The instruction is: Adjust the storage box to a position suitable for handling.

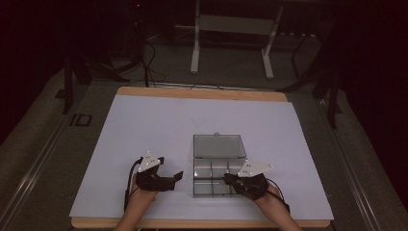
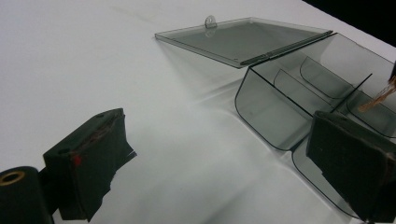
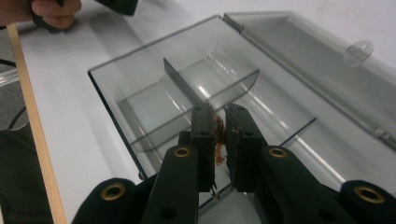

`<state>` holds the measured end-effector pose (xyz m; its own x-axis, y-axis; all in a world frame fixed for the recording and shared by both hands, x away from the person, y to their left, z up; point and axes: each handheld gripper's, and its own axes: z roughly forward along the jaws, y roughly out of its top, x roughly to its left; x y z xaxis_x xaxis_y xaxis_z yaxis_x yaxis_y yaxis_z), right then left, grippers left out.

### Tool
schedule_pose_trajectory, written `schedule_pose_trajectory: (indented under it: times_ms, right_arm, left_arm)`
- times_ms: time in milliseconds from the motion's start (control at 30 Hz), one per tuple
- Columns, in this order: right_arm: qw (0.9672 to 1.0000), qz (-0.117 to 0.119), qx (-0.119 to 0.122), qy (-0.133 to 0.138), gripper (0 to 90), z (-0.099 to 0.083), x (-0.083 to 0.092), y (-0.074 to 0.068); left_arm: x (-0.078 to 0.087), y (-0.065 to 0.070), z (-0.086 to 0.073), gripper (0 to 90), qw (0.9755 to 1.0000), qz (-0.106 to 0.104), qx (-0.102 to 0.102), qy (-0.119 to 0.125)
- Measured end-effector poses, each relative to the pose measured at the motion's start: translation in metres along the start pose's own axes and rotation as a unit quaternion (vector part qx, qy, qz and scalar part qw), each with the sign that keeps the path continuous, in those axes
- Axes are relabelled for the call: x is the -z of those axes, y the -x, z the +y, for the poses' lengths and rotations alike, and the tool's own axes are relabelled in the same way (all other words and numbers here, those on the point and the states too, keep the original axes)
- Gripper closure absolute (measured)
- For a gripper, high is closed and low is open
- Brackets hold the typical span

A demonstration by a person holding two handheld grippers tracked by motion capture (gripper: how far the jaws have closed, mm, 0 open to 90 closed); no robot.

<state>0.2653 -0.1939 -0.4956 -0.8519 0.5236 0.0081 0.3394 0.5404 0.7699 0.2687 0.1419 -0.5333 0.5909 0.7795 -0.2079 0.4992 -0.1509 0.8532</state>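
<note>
A wooden-edged table [image 1: 202,92] carries a large white mat [image 1: 159,130], with a white metal stand [image 1: 231,38] on the floor beyond it at twelve o'clock. Just right of the mat's centre, toward five o'clock, sits a clear smoked-plastic compartment box [image 1: 215,179], its hinged lid [image 1: 219,146] thrown fully open and lying flat on the mat on the twelve o'clock side. Thin dividers split the box into small cells, and a round tab sticks out from the lid's far edge.

At seven o'clock the left gripper [image 1: 177,176] rests low over the mat, just beside the box's left wall and apart from it; its jaws stand wide apart with nothing between them, as the left gripper view [image 2: 219,172] confirms.

At five o'clock the right gripper [image 1: 226,179] reaches over the box's near right corner. In the right gripper view its jaws [image 3: 220,133] are drawn nearly together, clamped on a small tangle of thin copper-coloured wire [image 3: 218,140], which hangs above the cells at the box's near side. Whether the wire touches the box floor cannot be told.
</note>
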Motion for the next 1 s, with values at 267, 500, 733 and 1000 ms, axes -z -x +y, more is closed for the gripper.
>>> schedule_pose_trajectory:
  times_ms: [267,500,733,1000]
  right_arm:
    - [0.9998,0.004,-0.01,-0.016,81.9,-0.0073,-0.0064,0.003]
    - [0.9997,0.007,-0.015,-0.02,80.9,-0.0082,-0.0081,0.0044]
    - [0.9997,0.007,-0.014,-0.019,77.3,-0.0077,-0.0064,0.0046]
    - [0.9999,0.005,-0.008,-0.008,74.4,-0.003,0.001,0.005]
  left_arm:
    - [-0.0005,0.0002,-0.0002,6.1,1.0,0.0,0.0,-0.001]
    - [-0.0001,0.0003,-0.0001,6.1,1.0,0.0,0.0,-0.001]
    - [-0.0009,0.0008,-0.0005,6.1,1.0,-0.002,0.0,-0.002]
    - [-0.0008,0.0009,-0.0006,6.1,1.0,-0.002,0.0,-0.003]
